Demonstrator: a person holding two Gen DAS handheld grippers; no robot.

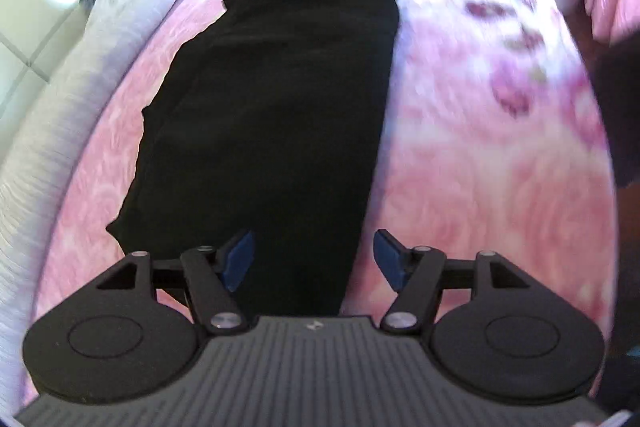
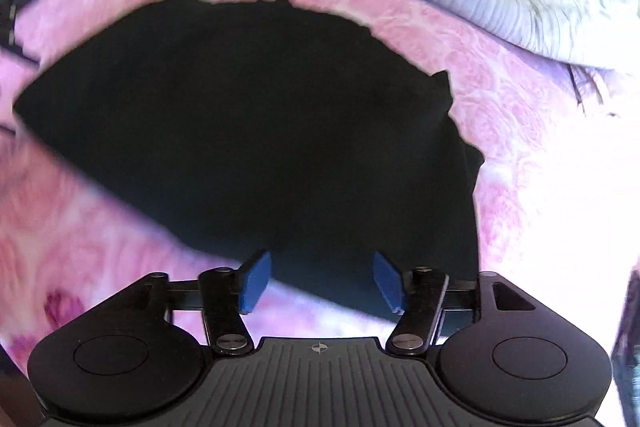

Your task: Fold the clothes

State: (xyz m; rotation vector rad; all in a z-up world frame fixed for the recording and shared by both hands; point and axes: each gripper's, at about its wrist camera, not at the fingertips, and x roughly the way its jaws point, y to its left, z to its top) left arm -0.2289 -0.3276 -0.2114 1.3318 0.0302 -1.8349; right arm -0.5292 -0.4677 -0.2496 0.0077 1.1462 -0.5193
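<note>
Bed (image 1: pixel 460 167), pink floral cover: carries everything. Black garment (image 1: pixel 272 107) lies flat on it as a long narrow strip, one edge ragged. Grey ribbed blanket (image 1: pixel 48 131) bunched along the bed's far edge, near the garment. Left gripper (image 1: pixel 314 259) and right gripper (image 2: pixel 322 281) both released, jaws apart, nothing between the pads, each hovering over a garment end.

Risk: a pinch could catch the soft cover along with the cloth, dragging the fold askew. Blanket may crowd the fold.
</note>
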